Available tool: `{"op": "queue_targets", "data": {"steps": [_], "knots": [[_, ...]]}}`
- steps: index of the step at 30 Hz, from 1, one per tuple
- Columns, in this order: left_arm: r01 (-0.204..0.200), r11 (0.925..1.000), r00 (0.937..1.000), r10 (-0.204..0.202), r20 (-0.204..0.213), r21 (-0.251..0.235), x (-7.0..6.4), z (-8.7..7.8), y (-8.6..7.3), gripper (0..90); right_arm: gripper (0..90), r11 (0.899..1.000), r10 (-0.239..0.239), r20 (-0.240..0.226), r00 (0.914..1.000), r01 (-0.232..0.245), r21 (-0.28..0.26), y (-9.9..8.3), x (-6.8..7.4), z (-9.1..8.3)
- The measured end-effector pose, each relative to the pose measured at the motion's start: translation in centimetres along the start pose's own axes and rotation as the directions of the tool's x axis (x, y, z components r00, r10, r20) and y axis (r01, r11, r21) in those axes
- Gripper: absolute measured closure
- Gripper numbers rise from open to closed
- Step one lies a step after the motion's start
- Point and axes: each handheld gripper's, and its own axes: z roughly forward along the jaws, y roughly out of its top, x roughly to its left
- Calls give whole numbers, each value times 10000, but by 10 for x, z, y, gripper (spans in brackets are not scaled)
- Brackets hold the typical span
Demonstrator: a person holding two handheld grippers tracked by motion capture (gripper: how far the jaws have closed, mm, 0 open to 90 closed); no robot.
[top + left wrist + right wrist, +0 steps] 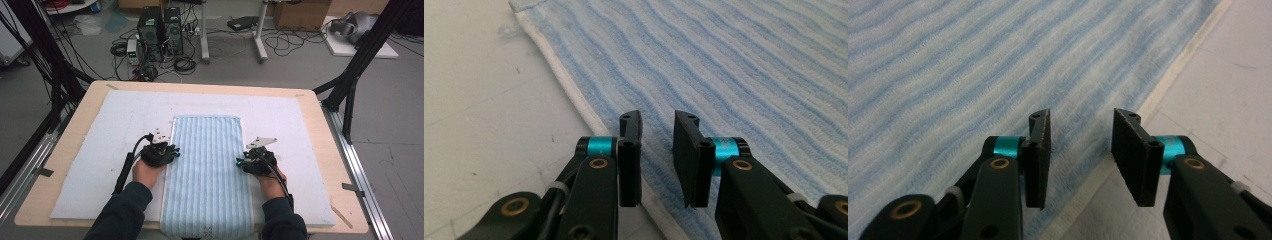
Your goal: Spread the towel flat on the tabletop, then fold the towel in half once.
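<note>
A blue-and-white striped towel (207,170) lies flat and lengthwise on the white mat, its near end hanging over the table's front edge. My left gripper (172,151) sits at the towel's left edge, about halfway along. In the left gripper view my left gripper (657,135) is open, its jaws just above the towel (734,75) beside its white hem, nothing between them. My right gripper (241,161) sits at the towel's right edge. In the right gripper view my right gripper (1082,135) is open above the towel (973,65) near its right hem, holding nothing.
A white mat (100,145) covers most of the wooden table (310,100). Black frame legs (350,85) stand at the table's far corners. Computers (160,30) and cables lie on the floor beyond the far edge.
</note>
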Motion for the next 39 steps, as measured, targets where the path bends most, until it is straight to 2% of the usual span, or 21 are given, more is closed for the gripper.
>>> {"op": "queue_targets", "data": {"steps": [2,4,5,7,9,12,14,15,17,19,22,25,26,31,39], "knots": [[359,9993,9994,-359,-8,-120,1,0,1,698,461,9996,263,225,9994,-265,69,-2,-3,-3],[692,9960,9975,-681,215,-568,6,-4,2,533,400,9977,587,93,9982,-584,-343,-7,-6,-12],[786,9923,9966,-757,332,-952,9,-9,3,507,374,9962,658,26,9978,-656,-581,-8,-8,-17],[1236,9765,9917,-1153,563,-1765,14,-19,7,437,340,9908,692,-175,9974,-708,-1155,-11,-11,-30],[1375,9612,9899,-1251,662,-2390,19,-29,9,375,302,9850,661,-123,9977,-672,-1591,-13,-12,-42],[1788,9328,9836,-1618,796,-3128,25,-43,12,249,209,9771,617,140,9980,-575,-2051,-14,-14,-56],[1868,9226,9814,-1600,1057,-3376,27,-50,12,217,155,9736,614,261,9978,-541,-2219,-14,-15,-63],[1851,9224,9809,-1523,1211,-3390,27,-52,12,197,130,9731,589,333,9977,-500,-2247,-14,-16,-66],[1602,9287,9851,-1288,1143,-3344,27,-55,12,185,115,9713,550,358,9978,-452,-2334,-13,-18,-70],[1583,9295,9849,-1247,1201,-3331,27,-57,12,183,114,9677,495,364,9981,-389,-2493,-11,-20,-72],[1521,9250,9854,-1145,1263,-3481,26,-62,11,183,114,9636,508,377,9980,-390,-2646,-11,-23,-74],[1422,9217,9823,-866,1659,-3608,25,-69,11,187,113,9583,672,320,9972,-556,-2801,-14,-24,-75],[1349,9216,9839,-813,1589,-3638,24,-71,11,194,113,9574,703,324,9970,-583,-2829,-15,-25,-75],[1400,9133,9825,-801,1683,-3825,26,-78,10,190,113,9520,819,242,9963,-710,-2978,-14,-27,-76],[1489,9132,9815,-898,1691,-3792,32,-76,9,171,113,9547,837,248,9962,-730,-2884,-8,-26,-67]]}}
